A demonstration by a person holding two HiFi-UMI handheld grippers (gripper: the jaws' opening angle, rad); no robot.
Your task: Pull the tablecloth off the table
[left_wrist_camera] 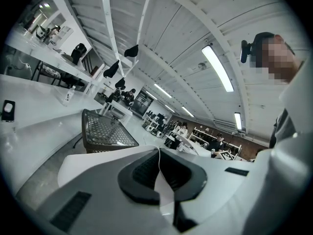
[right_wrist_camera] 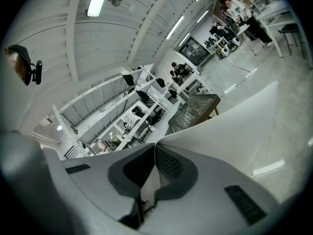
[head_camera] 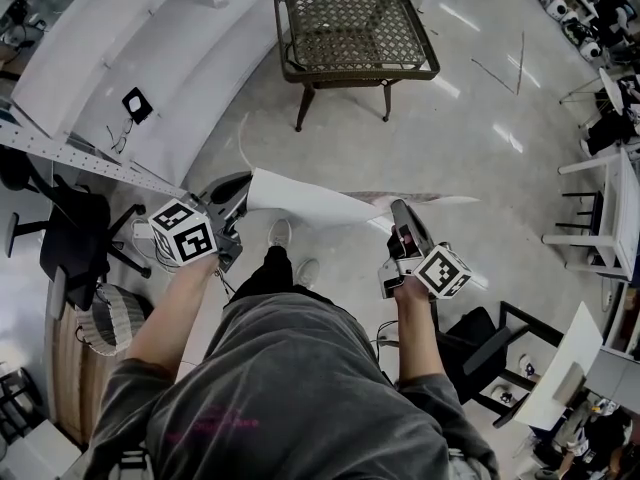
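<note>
The person [head_camera: 300, 368] wears a grey short-sleeved T-shirt [head_camera: 350, 408] with a faint pink print [head_camera: 212, 426] (too blurred to read), dark trousers [head_camera: 272, 274] and pale shoes [head_camera: 281, 233]. The left gripper [head_camera: 246, 196] and right gripper [head_camera: 396, 216] each carry 1 white cube [head_camera: 183, 232] with black square markers. Their 2 pale grey jaws bear dark, ribbed pads [left_wrist_camera: 142, 171].

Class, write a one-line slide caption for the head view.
Left claw and right claw pinch the white tablecloth between them, clear of the table ahead.
</note>
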